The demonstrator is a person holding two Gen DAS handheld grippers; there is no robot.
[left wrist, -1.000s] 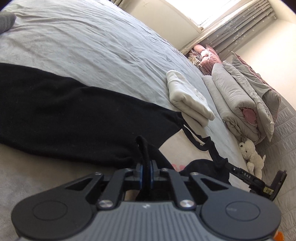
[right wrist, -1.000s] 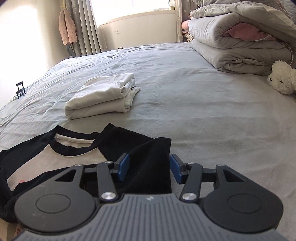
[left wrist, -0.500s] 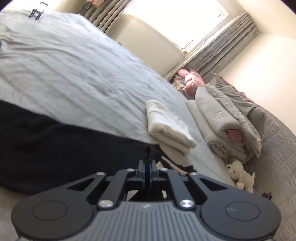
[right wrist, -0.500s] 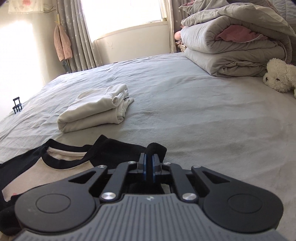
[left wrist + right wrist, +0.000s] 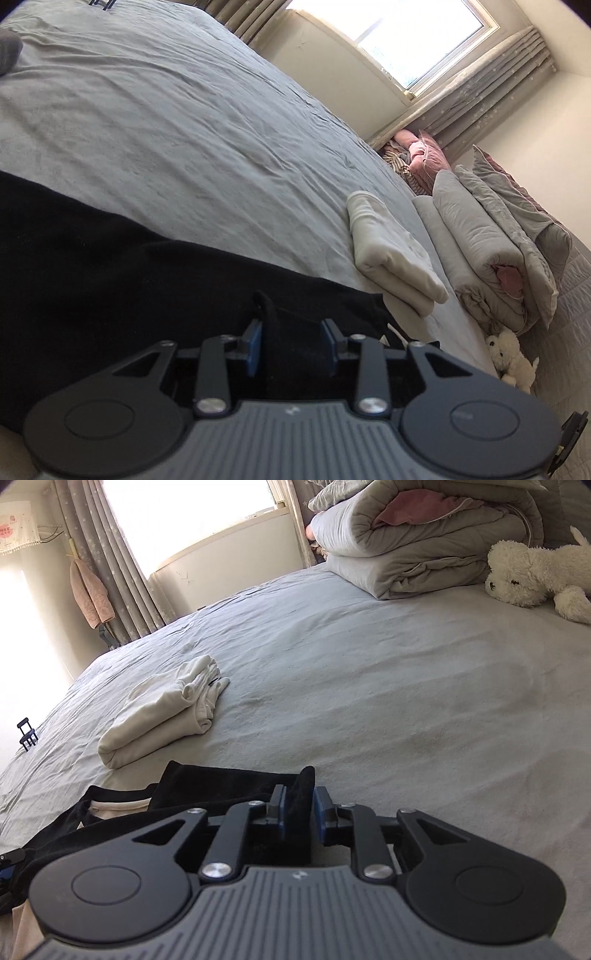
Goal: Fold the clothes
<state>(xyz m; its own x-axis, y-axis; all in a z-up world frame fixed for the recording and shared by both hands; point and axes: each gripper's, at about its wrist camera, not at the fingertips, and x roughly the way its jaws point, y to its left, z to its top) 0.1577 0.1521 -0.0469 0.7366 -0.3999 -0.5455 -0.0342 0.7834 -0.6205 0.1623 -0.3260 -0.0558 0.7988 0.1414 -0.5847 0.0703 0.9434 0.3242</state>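
Since half a second ago, both pairs of jaws have been parted: then each was pinched tight on a fold of black cloth; now gaps are seen.

Left gripper (image 5: pixel 291 345): jaws spread fairly wide, blue pads well apart. A peak of the black garment (image 5: pixel 110 280) is seen standing between them, close against the left pad; whether it is touched cannot be told. No grip is held.

Right gripper (image 5: pixel 298 808): jaws parted only narrowly. A raised ridge of black fabric (image 5: pixel 229 786) is seen between the pads, a sliver of gap showing on the right side. The cloth appears loose, not clamped.

Landmark taken: folded cream garment (image 5: pixel 166 712), lying on the grey bedsheet (image 5: pixel 369 672).
- The black garment is laid flat on the sheet, just short of the cream garment on the camera side, nearly touching it in the left view. A cream panel with black collar trim (image 5: pixel 118 805) is noted at its near-left part.
- Rolled grey quilts (image 5: pixel 413 542) are stacked well beyond the cream garment, to its right.
- A white plush dog (image 5: pixel 535 572) is noted just beside the quilts.
- A window with patterned curtains (image 5: pixel 107 568) is noted far behind the cream garment.
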